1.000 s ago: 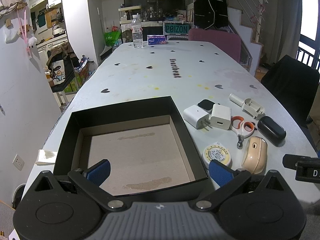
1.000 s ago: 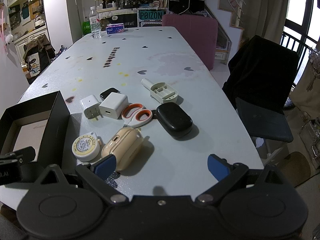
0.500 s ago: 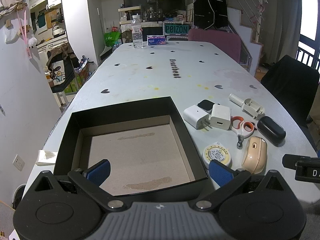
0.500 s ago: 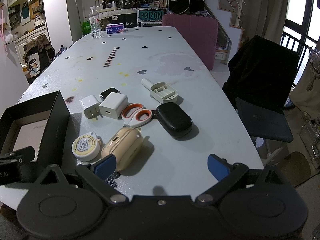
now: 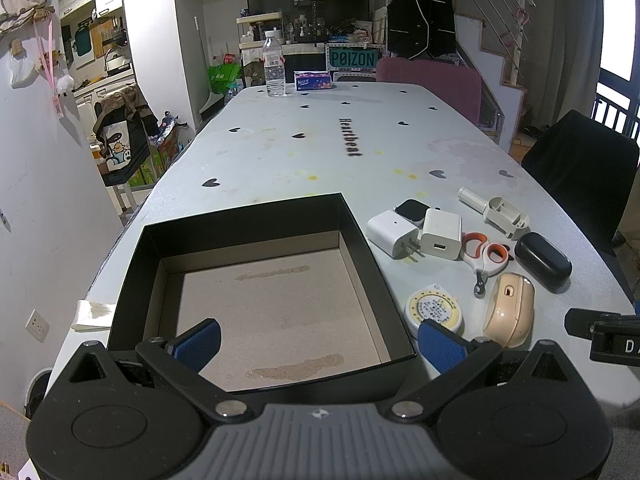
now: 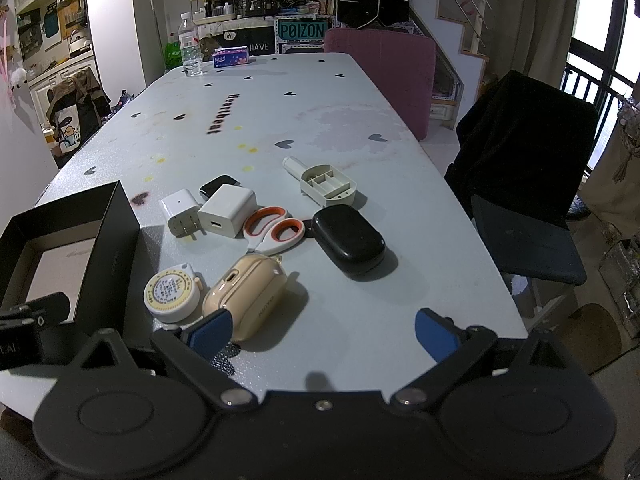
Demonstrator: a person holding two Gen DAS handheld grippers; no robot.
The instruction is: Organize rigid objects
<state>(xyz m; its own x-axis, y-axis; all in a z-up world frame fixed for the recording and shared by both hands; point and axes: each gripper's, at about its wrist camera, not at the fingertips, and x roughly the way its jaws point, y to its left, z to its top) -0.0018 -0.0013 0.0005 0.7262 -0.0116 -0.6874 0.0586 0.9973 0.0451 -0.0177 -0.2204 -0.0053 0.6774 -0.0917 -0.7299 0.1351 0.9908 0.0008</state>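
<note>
An empty black box with a cardboard floor sits at the table's near left. To its right lie two white chargers, a small black device, orange-handled scissors, a black case, a beige case, a round yellow tape measure and a cream plastic tool. My left gripper hangs open over the box's near edge. My right gripper is open above the table edge, its left finger just in front of the beige case.
A grey table with heart prints runs far back, where a water bottle and a tissue pack stand. A black chair and a pink chair line the right side. A paper scrap lies left of the box.
</note>
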